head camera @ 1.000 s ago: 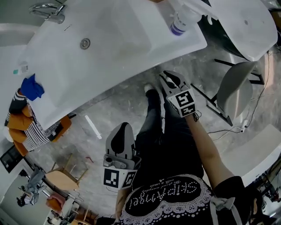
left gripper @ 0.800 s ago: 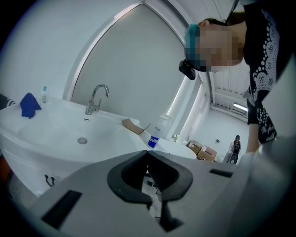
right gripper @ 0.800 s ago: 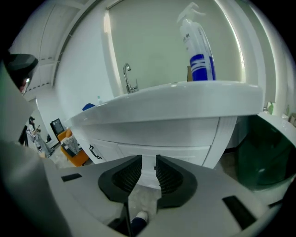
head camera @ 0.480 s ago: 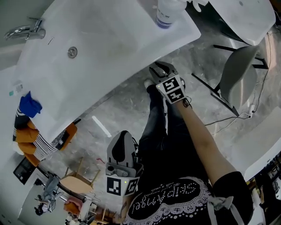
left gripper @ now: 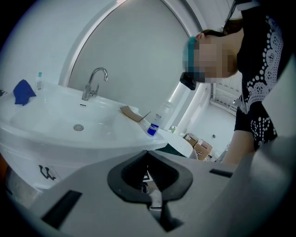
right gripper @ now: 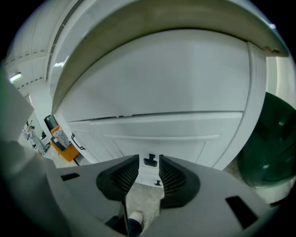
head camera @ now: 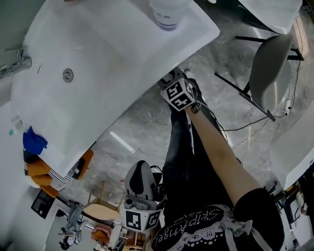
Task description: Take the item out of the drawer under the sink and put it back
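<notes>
The white sink (head camera: pixel 98 54) tops a white cabinet, and its drawer front (right gripper: pixel 157 134) fills the right gripper view. A small black handle (right gripper: pixel 149 161) on that drawer shows in the gap between the jaws, still some way off. My right gripper (right gripper: pixel 149 156) has just been opening its jaws and stands open with nothing between them. In the head view my right gripper (head camera: pixel 169 81) reaches in under the sink's front rim. My left gripper (head camera: pixel 140 176) hangs low beside the person's leg, shut and empty, and my left gripper (left gripper: pixel 148 155) looks up at the basin.
A plastic bottle (head camera: pixel 167 12) stands on the sink's right corner, with a faucet (left gripper: pixel 92 83) and a blue cloth (head camera: pixel 33 140) at the far side. A grey chair (head camera: pixel 267 63) stands to the right. An orange bin (right gripper: pixel 64 146) sits left of the cabinet. A shoe (right gripper: pixel 135 217) is below the jaws.
The right gripper has gone down and in toward the cabinet under the sink rim, and its jaws have opened. The left gripper sits slightly lower in the head view.
</notes>
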